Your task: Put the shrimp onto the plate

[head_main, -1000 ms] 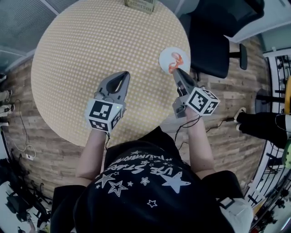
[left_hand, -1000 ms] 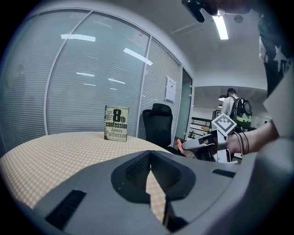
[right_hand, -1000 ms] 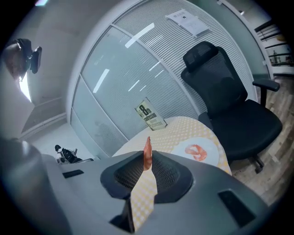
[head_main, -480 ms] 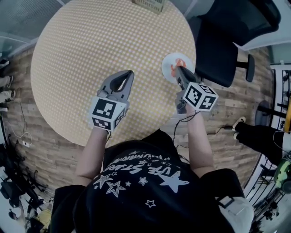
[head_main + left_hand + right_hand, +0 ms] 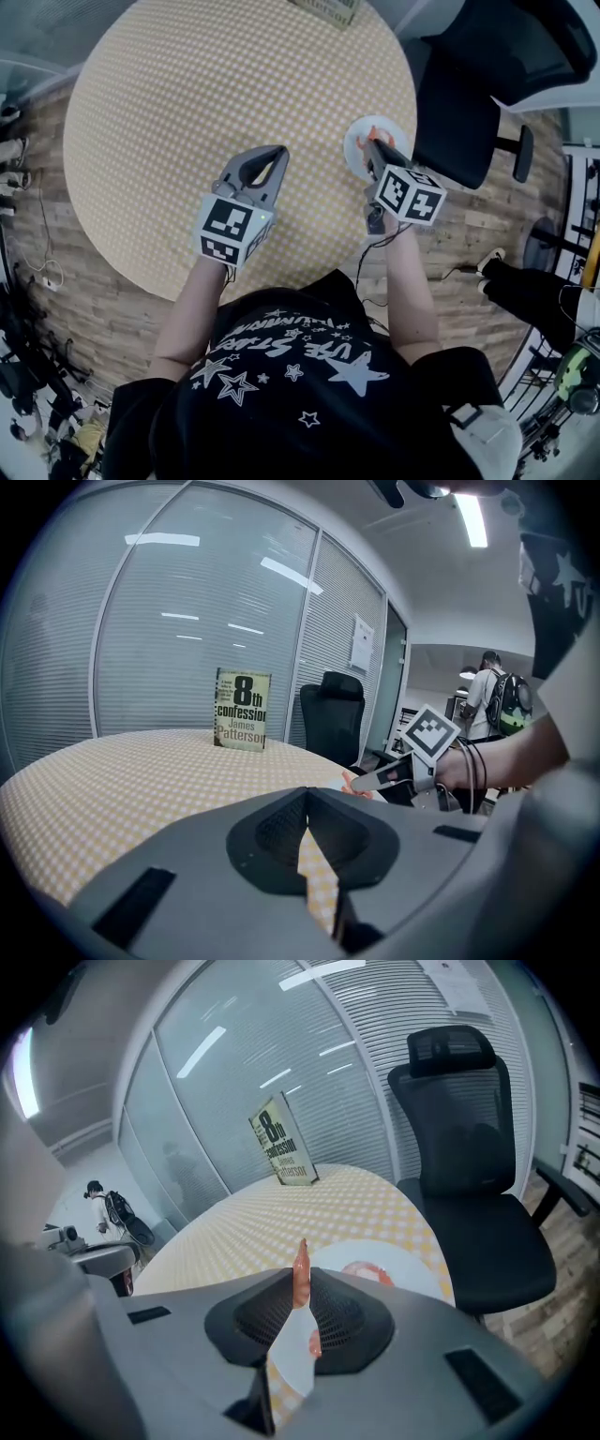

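Observation:
A white plate lies at the right edge of the round checked table. My right gripper hangs over the plate, shut on an orange shrimp that stands upright between its jaws. A second shrimp lies on the plate just beyond the jaws. My left gripper hovers over the table's near middle, shut with nothing in it. The left gripper view shows its closed tips and, to the right, the right gripper with the shrimp.
A book stands upright at the table's far edge. A black office chair sits close beside the plate, off the table's right side. Wood floor surrounds the table. A person with a backpack stands in the background.
The right gripper has moved a little farther forward over the plate with the shrimp in it. The left gripper has stayed shut and kept its place.

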A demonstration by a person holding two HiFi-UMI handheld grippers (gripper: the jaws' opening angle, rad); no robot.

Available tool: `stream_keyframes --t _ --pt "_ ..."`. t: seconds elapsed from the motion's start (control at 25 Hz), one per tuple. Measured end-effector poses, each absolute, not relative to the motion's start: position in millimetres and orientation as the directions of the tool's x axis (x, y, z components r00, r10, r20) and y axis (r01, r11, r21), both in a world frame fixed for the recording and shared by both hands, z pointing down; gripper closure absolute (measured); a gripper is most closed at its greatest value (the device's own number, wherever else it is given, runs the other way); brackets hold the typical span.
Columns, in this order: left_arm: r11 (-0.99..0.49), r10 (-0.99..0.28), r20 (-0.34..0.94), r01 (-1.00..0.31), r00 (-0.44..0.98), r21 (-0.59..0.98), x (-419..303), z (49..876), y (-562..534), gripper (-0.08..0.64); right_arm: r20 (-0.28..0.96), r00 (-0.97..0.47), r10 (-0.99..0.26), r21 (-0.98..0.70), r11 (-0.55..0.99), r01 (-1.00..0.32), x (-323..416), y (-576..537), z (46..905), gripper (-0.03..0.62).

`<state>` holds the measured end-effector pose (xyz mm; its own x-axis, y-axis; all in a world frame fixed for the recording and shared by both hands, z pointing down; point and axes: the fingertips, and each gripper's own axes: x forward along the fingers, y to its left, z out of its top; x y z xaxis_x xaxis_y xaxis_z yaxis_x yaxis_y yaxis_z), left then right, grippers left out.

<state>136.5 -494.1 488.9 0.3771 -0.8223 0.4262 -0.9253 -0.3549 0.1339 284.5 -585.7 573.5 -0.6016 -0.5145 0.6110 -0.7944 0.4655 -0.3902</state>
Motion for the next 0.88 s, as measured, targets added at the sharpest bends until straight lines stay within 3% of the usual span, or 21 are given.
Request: stream_keyframes --t 0.36,0.88 --pt "-0.361 -0.807 0.437 -0.918 0.396 0.165 140.2 499.4 -500.8 0.552 0.674 -0.556 -0.486 -0.378 0.419 -0.826 287.5 -592.9 590.9 0.526" --pt "-0.316 -0.829 0.43 -0.934 0.358 0.168 122.8 495.9 -491.8 0.552 0.664 -0.535 -0.523 -0.368 0.394 -0.842 287.0 -595.8 588.8 0.526"
